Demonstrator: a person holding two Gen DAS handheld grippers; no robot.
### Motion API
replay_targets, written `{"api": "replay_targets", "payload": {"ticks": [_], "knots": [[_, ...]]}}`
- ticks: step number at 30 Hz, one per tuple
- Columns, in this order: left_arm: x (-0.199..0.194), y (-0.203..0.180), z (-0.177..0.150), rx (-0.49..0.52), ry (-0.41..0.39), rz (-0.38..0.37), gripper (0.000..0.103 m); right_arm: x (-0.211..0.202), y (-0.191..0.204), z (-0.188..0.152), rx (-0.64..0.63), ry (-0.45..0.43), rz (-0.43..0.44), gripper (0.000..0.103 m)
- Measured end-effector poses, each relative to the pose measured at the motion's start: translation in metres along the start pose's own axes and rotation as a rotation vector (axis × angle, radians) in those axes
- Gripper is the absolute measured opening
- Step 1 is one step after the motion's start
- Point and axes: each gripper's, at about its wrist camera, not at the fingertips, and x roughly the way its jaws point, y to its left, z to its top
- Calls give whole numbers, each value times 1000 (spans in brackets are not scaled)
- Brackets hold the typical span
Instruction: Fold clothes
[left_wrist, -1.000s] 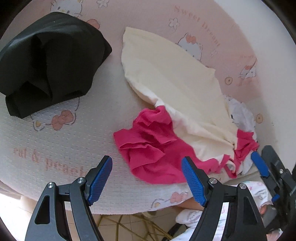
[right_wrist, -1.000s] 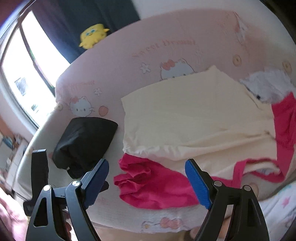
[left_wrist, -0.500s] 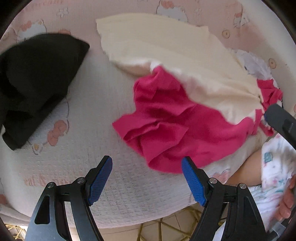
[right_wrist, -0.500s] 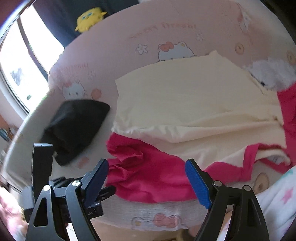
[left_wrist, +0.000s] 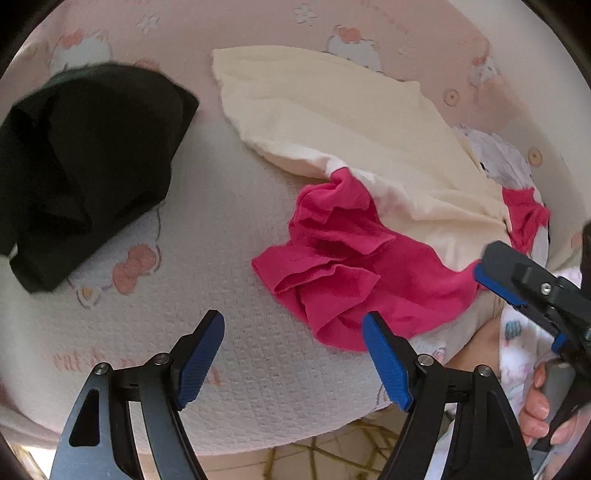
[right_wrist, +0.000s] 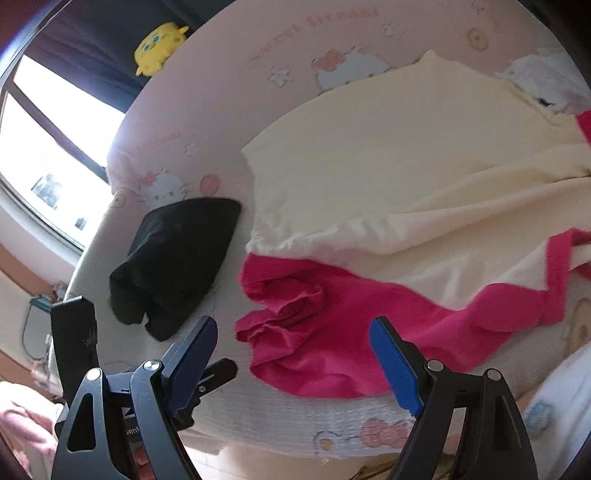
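The cream cloth (right_wrist: 399, 173) covers the far part of the pink garment (right_wrist: 332, 332), hiding its full shape. At three o'clock a white item (right_wrist: 539, 79) runs off the picture's edge. At nine o'clock in the left wrist view, the black garment (left_wrist: 85, 162) is blurred and cut off.

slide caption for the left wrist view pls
Open left tool hovers near crumpled pink garment; cream garment behind.
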Motion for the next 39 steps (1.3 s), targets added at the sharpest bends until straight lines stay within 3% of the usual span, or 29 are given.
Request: {"api": "replay_targets", "payload": {"ticks": [4, 11, 14, 20, 24, 27, 29, 35, 39], "knots": [[11, 0, 1, 16, 8, -10, 76, 14, 0, -4, -13, 47, -6, 84], [38, -1, 6, -5, 23, -42, 76, 30, -16, -3, 85, 66, -40, 84], [50, 2, 10, -44, 43, -70, 76, 41, -5, 5, 45, 114, -75, 84], [62, 1, 19, -78, 43, -99, 76, 53, 39, 39, -173, 191, -102, 84], [67, -3, 18, -66, 7, -85, 80, 70, 29, 58, -159, 308, -189, 84], [70, -6, 15, -72, -15, -123, 97, 77, 4, 63, -52, 346, -107, 84], [73, -8, 17, -90, -10, -118, 103, 79, -15, 61, 42, 347, -21, 84], [70, 10, 18, -309, -55, -176, 103, 93, -53, 41, 336, 403, 171, 80], [67, 8, 15, -271, -69, -172, 101, 105, -43, 44, 317, 387, 164, 79]]}}
